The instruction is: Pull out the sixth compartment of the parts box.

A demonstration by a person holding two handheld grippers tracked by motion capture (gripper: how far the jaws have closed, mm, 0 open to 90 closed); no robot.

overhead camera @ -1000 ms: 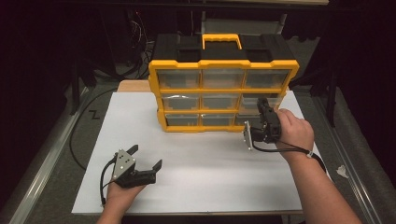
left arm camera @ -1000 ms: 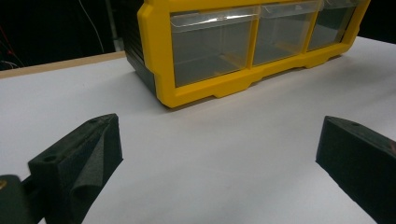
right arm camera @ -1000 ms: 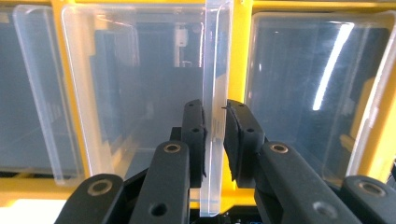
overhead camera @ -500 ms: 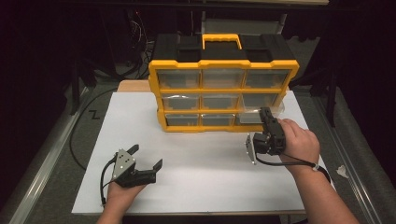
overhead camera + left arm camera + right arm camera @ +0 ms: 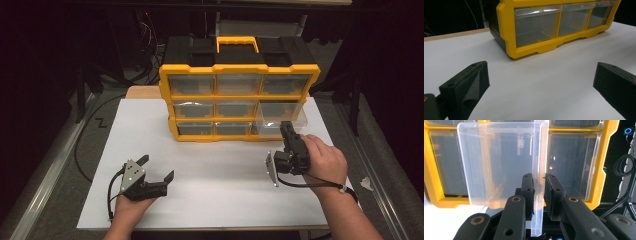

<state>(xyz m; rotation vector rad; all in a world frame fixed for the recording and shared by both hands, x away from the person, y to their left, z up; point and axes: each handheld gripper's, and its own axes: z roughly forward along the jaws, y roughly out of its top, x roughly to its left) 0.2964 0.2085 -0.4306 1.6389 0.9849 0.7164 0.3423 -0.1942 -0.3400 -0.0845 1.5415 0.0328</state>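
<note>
A yellow and black organizer (image 5: 240, 95) with clear drawers stands at the back of the white table. One clear drawer (image 5: 281, 116) sticks out of its right column, low down. My right gripper (image 5: 286, 129) is shut on that drawer's front wall. In the right gripper view the two black pads pinch the edge of the clear drawer (image 5: 499, 162), with the right gripper (image 5: 539, 180) in front of the organizer (image 5: 434, 170). My left gripper (image 5: 157, 167) rests open on the table at the front left, nothing between its jaws. The left gripper (image 5: 541, 75) faces the organizer (image 5: 506, 30) from a distance.
White table sheet (image 5: 220, 180) spreads between the two hands. Dark cables (image 5: 80, 150) lie off the table's left side. A metal rail (image 5: 370, 170) runs along the right edge. The organizer's yellow handle (image 5: 238, 41) is at the back.
My right hand has drawn back toward the front of the table, and the clear drawer has slid farther out of the organizer. The left gripper has stayed put.
</note>
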